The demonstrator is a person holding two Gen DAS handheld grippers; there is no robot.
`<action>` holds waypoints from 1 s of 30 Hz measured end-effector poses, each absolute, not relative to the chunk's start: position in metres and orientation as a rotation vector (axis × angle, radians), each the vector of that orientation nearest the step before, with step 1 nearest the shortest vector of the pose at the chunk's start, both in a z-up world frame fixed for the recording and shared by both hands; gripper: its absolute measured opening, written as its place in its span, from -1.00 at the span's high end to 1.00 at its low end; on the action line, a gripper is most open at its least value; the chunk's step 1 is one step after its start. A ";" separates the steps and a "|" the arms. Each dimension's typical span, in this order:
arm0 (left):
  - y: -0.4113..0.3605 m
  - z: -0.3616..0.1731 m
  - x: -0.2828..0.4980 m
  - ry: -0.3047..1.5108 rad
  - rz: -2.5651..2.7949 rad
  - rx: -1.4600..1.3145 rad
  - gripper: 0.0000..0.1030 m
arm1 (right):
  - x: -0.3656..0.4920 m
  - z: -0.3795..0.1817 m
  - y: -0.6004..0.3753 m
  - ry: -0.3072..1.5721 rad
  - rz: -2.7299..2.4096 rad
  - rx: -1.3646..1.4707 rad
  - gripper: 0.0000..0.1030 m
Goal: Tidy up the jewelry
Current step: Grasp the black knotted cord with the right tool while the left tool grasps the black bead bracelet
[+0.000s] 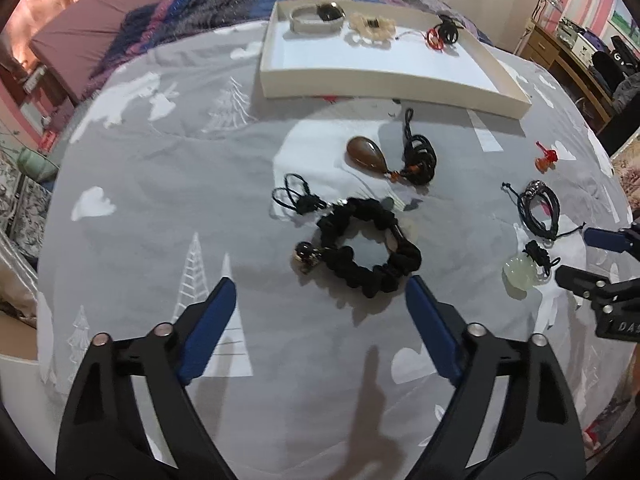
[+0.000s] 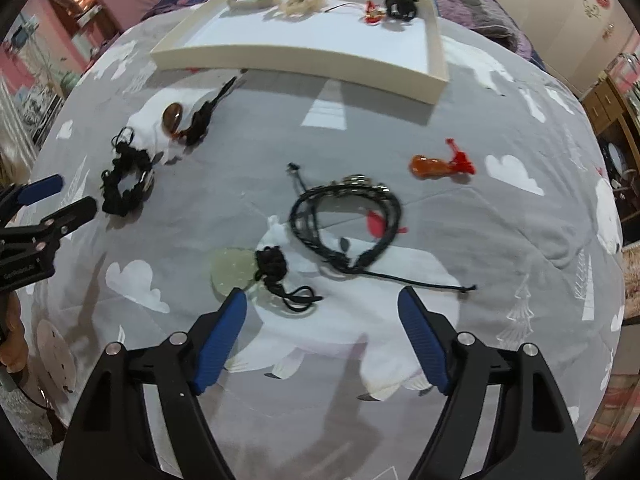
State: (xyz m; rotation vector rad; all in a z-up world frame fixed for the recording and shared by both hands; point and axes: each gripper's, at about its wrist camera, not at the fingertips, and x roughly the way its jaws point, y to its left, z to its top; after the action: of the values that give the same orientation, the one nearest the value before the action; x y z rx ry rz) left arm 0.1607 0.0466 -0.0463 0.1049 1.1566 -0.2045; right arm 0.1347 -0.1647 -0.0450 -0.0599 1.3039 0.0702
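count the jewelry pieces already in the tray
4, all along the far wall of the tray: a grey band at the left, a cream piece beside it, then a red charm and a black clip at the right. None looks hidden.

One tray [image 1: 384, 90] at twelve o'clock, four pieces inside. Six pieces on the bedspread [image 1: 160, 200]: one scrunchie [image 1: 372, 252], three pendants, one cord bracelet [image 2: 346, 224], one tassel knot [image 1: 298, 198]. Two grippers.
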 end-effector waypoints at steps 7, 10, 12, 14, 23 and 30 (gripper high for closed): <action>0.040 -0.047 0.167 1.170 -0.218 0.111 -0.44 | 0.138 -0.050 -0.154 1.335 0.104 -0.083 0.01; 0.037 -0.050 0.171 1.184 -0.224 0.114 -0.43 | 0.139 -0.053 -0.151 1.348 0.114 -0.094 0.13; 0.035 -0.053 0.174 1.195 -0.229 0.113 -0.32 | 0.141 -0.057 -0.150 1.357 0.121 -0.092 0.18; 0.034 -0.058 0.177 1.215 -0.233 0.113 -0.18 | 0.141 -0.059 -0.150 1.366 0.125 -0.092 0.28; 0.028 -0.067 0.186 1.254 -0.256 0.083 -0.11 | 0.147 -0.068 -0.153 1.382 0.130 -0.079 0.48; 0.024 -0.067 0.187 1.274 -0.286 0.067 0.31 | 0.151 -0.067 -0.152 1.378 0.143 -0.097 0.61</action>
State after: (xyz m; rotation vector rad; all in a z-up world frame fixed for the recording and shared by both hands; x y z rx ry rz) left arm 0.1867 0.0239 -0.0670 0.0669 1.2741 -0.2855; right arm 0.1507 -0.1524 -0.0672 -0.0974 1.3778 0.1433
